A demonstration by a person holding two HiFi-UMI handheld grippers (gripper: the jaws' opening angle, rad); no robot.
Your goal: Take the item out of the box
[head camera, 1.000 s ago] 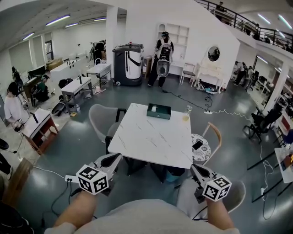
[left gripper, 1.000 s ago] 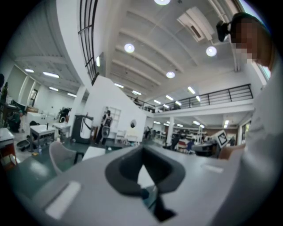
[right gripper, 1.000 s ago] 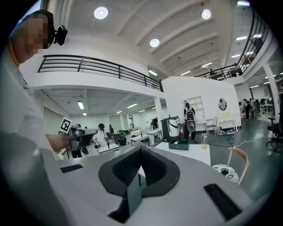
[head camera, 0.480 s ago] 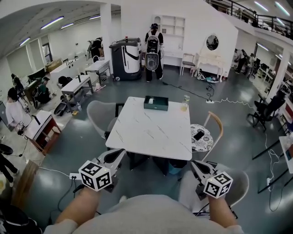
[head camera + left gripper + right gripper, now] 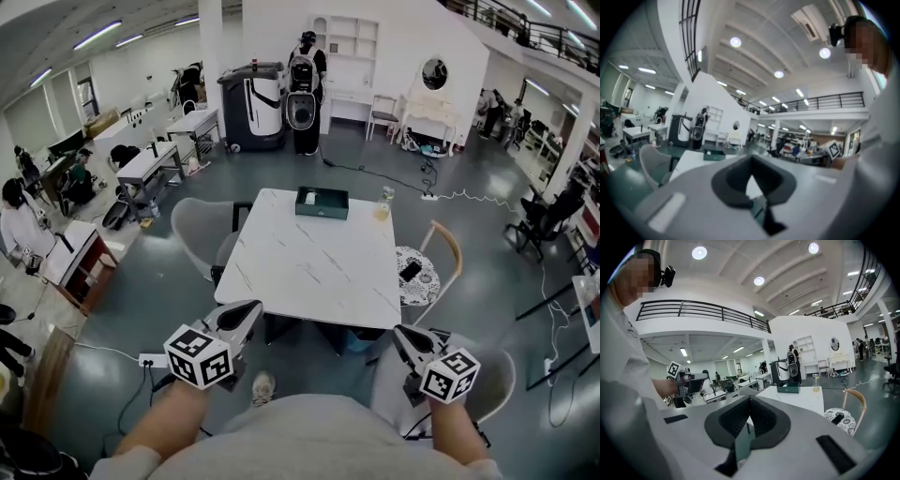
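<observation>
A dark green box (image 5: 322, 202) with a small white item in it sits at the far edge of the white marble table (image 5: 300, 272). It also shows far off in the left gripper view as the box (image 5: 715, 157) and in the right gripper view as the box (image 5: 788, 388). My left gripper (image 5: 247, 313) hangs shut and empty just short of the table's near left corner. My right gripper (image 5: 404, 336) is held at the near right corner, jaws together, nothing in them. Both are far from the box.
A glass of yellow drink (image 5: 382, 208) stands right of the box. A grey chair (image 5: 194, 232) is at the table's left. A wooden chair (image 5: 441, 262) with a patterned cushion and a phone (image 5: 409, 271) is at its right. Cables cross the floor; people stand beyond.
The view has drifted forward and the table sits a little nearer. The person at the back has walked left. Both grippers keep their pose, jaws unchanged.
</observation>
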